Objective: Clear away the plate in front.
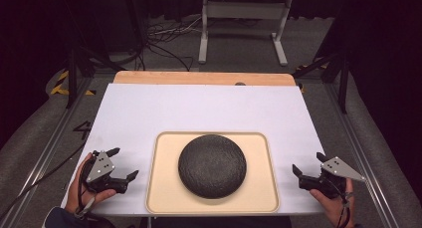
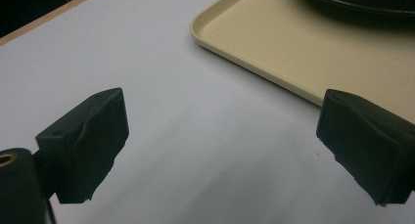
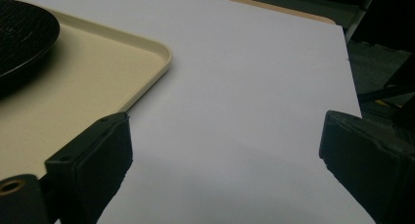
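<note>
While both the left gripper and right gripper gape empty, the tray lies long-axis sideways.

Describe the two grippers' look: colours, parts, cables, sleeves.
Both the left gripper and the right gripper are black, each with two blocky black jaws and a grey three-cornered plate on top, dotted with small marks. A dark cable trails from each. A dark sleeve shows at the left wrist.
</note>
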Motion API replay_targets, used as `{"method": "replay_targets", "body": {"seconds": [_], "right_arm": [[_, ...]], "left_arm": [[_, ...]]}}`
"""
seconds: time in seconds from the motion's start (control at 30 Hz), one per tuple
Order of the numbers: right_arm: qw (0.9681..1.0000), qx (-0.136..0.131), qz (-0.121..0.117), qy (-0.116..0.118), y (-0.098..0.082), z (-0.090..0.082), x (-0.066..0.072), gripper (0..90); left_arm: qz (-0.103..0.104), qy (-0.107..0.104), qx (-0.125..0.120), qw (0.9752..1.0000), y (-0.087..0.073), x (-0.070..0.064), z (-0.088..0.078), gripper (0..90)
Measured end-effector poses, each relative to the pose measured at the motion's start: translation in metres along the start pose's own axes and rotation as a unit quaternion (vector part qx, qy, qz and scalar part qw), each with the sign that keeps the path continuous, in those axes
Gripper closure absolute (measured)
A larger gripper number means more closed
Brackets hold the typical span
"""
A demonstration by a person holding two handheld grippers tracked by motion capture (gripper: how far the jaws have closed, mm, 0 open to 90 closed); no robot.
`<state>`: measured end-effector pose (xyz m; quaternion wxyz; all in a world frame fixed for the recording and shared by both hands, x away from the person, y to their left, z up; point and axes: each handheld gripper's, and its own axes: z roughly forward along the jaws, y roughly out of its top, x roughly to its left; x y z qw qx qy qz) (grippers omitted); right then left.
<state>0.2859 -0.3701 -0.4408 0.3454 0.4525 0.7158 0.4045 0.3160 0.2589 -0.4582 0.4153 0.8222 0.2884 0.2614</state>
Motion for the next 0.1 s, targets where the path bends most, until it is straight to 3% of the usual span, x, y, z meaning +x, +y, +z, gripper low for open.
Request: {"method": "replay_targets", "body": {"seconds": [0.1], "right_arm": [[1.0,-0.001,0.001,0.0,-0.0002,-0.0001,-0.0008,6.1]], "left_arm": [[0.002,0.0,0.003,1.0,0.0005,0.0006,0.0014,6.1]]}}
